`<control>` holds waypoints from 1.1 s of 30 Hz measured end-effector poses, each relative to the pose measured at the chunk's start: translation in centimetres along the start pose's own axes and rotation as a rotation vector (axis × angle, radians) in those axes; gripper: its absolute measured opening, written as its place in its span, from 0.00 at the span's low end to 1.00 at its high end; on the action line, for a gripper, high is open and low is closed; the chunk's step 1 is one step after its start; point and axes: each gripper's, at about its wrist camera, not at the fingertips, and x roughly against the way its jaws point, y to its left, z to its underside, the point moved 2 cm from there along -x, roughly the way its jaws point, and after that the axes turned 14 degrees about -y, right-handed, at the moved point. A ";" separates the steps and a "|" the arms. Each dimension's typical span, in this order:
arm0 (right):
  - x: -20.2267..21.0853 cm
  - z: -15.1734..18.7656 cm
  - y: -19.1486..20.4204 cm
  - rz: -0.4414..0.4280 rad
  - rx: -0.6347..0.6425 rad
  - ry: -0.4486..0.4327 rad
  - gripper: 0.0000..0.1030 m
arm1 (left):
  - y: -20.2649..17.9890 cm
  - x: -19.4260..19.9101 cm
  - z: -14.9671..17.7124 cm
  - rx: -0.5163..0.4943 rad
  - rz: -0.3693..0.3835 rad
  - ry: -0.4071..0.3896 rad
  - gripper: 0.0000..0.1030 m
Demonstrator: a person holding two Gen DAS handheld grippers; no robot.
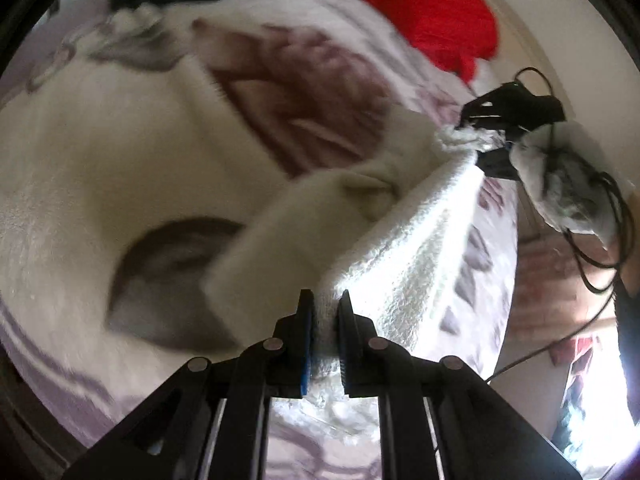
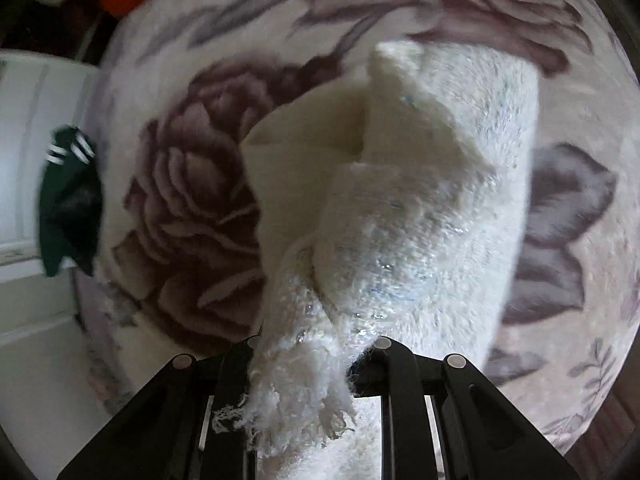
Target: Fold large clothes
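You're pinching the white garment (image 1: 408,240) in your left gripper (image 1: 325,320), jaws narrow on its edge. Your right gripper (image 1: 486,142) is clamping the far fringed corner, the cloth hanging stretched between them above the floral blanket (image 1: 100,168). Beyond, a red cloth (image 1: 432,12) is lying.

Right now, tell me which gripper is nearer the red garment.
Right, as far as the left wrist view shows. The right gripper, clamped on the white knit garment, sits just below the red garment. The left gripper grips the knit's opposite end, farther away.
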 end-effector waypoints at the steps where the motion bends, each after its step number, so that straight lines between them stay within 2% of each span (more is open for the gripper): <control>1: -1.2 0.1 1.6 0.023 0.005 0.006 0.19 | 0.8 -0.6 -0.3 0.009 -0.004 0.005 0.08; 4: -4.3 0.4 3.7 0.095 0.012 0.005 0.19 | 4.2 -3.8 -1.1 0.029 0.003 0.081 0.10; 6: -5.5 0.4 4.4 0.098 0.017 0.026 0.29 | 6.2 -5.4 -1.2 0.062 0.024 0.153 0.16; 8: -5.3 0.3 4.7 0.030 0.020 0.060 0.54 | 7.0 -4.8 -1.4 0.079 0.036 0.185 0.28; 9: -4.7 0.3 4.6 -0.056 -0.004 0.075 0.61 | 7.3 -4.2 -1.6 0.082 0.030 0.202 0.30; 10: -3.3 0.1 3.9 -0.188 -0.054 0.084 0.68 | 7.4 -3.8 -1.9 0.082 0.016 0.212 0.35; 12: -0.8 0.0 2.1 -0.309 -0.121 0.085 0.68 | 7.2 -2.5 -3.1 0.083 0.021 0.222 0.36; 14: 2.4 -0.1 -0.9 -0.385 -0.188 0.036 0.70 | 5.6 -1.8 -4.6 0.049 0.029 0.218 0.40; 16: 5.1 0.2 -4.9 -0.365 -0.228 -0.023 0.71 | 3.7 -2.2 -6.4 0.008 0.061 0.205 0.41; 17: 5.8 0.3 -6.4 -0.347 -0.232 -0.047 0.71 | 1.5 -3.1 -7.8 -0.045 0.075 0.193 0.42; 19: 6.8 0.5 -10.1 -0.270 -0.229 -0.103 0.71 | -1.9 -5.2 -9.6 -0.117 0.110 0.180 0.42; 21: 6.4 0.7 -14.1 -0.217 -0.245 -0.133 0.71 | -6.7 -8.9 -11.9 -0.192 0.154 0.173 0.43; 22: 5.8 0.8 -15.8 -0.200 -0.265 -0.137 0.71 | -7.8 -10.2 -12.5 -0.207 0.166 0.174 0.43; 24: 4.4 0.7 -18.9 -0.193 -0.312 -0.143 0.71 | -11.9 -14.8 -14.6 -0.241 0.198 0.181 0.43; 27: 2.1 0.4 -22.6 -0.238 -0.395 -0.153 0.71 | -16.1 -20.7 -16.0 -0.297 0.199 0.219 0.44; 28: 1.3 0.1 -23.4 -0.269 -0.425 -0.160 0.71 | -16.5 -21.7 -16.0 -0.320 0.200 0.237 0.43; 29: 0.6 -0.2 -23.9 -0.289 -0.440 -0.162 0.71 | -17.7 -24.0 -15.9 -0.369 0.174 0.258 0.43; 30: -0.5 -0.4 -23.9 -0.315 -0.454 -0.169 0.71 | -17.9 -25.0 -15.5 -0.395 0.173 0.268 0.37; 31: -1.4 -0.9 -24.1 -0.350 -0.467 -0.169 0.71 | -17.6 -25.2 -15.7 -0.402 0.190 0.264 0.11; 33: -3.0 -1.6 -23.9 -0.391 -0.489 -0.154 0.71 | -17.1 -25.5 -15.8 -0.415 0.192 0.265 0.11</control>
